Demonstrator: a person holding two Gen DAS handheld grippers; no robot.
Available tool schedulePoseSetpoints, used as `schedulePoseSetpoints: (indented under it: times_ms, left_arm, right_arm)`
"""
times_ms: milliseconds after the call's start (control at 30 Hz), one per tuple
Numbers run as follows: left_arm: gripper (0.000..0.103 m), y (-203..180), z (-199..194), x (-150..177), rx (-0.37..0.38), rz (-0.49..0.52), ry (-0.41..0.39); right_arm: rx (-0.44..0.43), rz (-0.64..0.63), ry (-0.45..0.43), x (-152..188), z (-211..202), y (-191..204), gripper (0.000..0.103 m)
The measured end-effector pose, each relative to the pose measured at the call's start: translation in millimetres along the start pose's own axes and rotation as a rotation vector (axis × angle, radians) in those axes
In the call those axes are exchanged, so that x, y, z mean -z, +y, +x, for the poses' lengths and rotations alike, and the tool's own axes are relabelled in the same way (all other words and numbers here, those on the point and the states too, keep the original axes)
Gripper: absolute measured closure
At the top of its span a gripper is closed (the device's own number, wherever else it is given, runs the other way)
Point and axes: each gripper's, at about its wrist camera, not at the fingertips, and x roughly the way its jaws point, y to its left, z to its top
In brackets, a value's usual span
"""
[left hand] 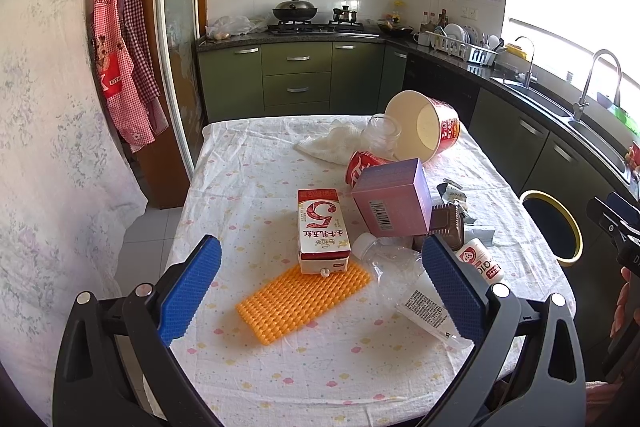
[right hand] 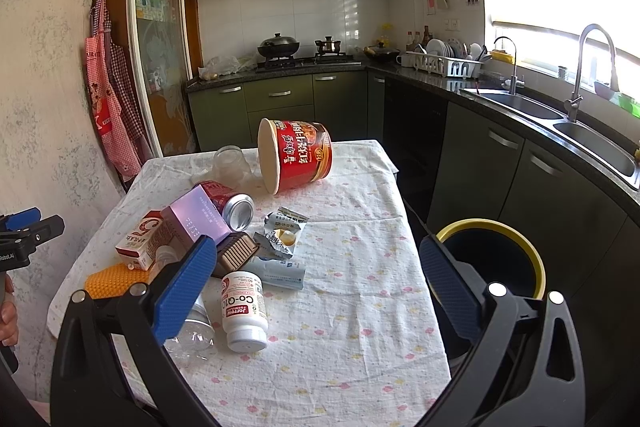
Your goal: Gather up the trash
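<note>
Both tools hang spread and empty above the bench [right hand: 360, 327]: left tool [left hand: 320, 291] low in its frame over the orange mat [left hand: 300, 301], right tool [right hand: 316, 291] over bare cloth at lower centre. The trash clusters mid-frame: a milk carton [left hand: 322, 227] marked "5", a "Co-Q10" bottle [right hand: 244, 311], a can [right hand: 232, 207], a noodle tub [right hand: 296, 155]. The bin [right hand: 492, 259] stands off the bench's right edge
</note>
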Motion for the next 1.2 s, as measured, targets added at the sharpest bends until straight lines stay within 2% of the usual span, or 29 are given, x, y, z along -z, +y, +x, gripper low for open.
schedulePoseSetpoints:
  times_ms: [767,1000,1200]
  left_arm:
    - [0.004,-4,3,1,0.0,0.012,0.008]
    - [0.004,3,22,-3,0.0,0.013,0.048]
    - [0.004,15,47,-27,-0.011,0.037,0.05]
  right_arm:
    - [-0.001,0.002,0.001,0,1,0,0.006]
    - [0.007,0.001,0.024,1,11,-2,0.006]
    - [0.038,-0.04,0.014,-11,30,8,0.006]
